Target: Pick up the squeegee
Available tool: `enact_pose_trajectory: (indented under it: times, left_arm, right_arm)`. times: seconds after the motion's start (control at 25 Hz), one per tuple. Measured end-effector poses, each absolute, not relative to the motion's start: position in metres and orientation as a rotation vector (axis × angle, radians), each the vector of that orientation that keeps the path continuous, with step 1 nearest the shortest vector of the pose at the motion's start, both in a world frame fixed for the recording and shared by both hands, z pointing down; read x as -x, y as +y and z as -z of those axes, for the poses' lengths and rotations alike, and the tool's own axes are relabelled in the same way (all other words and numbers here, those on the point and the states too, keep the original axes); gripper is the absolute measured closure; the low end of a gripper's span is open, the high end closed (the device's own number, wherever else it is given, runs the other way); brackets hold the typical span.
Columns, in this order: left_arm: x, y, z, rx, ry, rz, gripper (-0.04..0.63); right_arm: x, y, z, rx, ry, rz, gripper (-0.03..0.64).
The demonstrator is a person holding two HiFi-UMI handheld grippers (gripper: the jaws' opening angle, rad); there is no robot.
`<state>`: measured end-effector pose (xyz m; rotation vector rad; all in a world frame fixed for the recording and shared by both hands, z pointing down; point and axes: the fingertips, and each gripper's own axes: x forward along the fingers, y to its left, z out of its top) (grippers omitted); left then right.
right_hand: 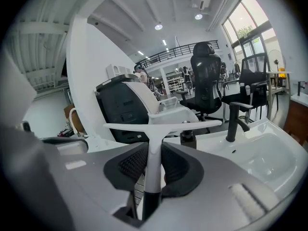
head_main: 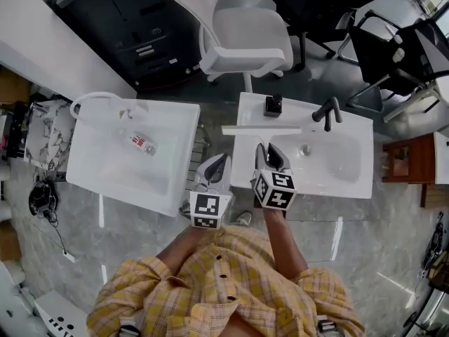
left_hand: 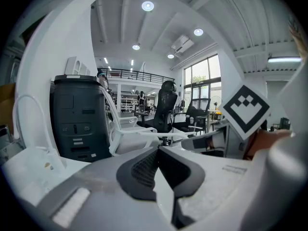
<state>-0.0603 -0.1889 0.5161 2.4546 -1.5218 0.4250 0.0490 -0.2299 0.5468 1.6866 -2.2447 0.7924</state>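
Note:
The squeegee (head_main: 261, 129) is white and T-shaped, its long blade lying crosswise over the left rim of the right sink (head_main: 365, 167). My right gripper (head_main: 270, 161) is shut on its handle just below the blade. In the right gripper view the handle (right_hand: 153, 143) stands upright between the two dark pads, and the blade (right_hand: 192, 124) spans the view above them. My left gripper (head_main: 214, 170) hovers beside it over the gap between the two sinks. Its jaws (left_hand: 158, 165) are shut with the pads touching and nothing between them.
A black faucet (head_main: 327, 111) and a black soap dispenser (head_main: 273, 104) stand at the right sink's back edge. The left sink (head_main: 91, 160) holds a small bottle (head_main: 142, 143). A white office chair (head_main: 238, 30), a dark cabinet (head_main: 133, 27) and black chairs (head_main: 393, 41) stand beyond.

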Motion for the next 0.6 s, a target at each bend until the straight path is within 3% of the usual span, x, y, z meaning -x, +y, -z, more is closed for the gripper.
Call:
enact_pose_trajectory:
  times: [0.6]
  left_arm:
    - [0.051,-0.167,-0.477,-2.525,-1.559,-0.363,0.597]
  right_arm:
    - [-0.054,-0.202,-0.481,-1.709,-2.365,-0.680,0.534]
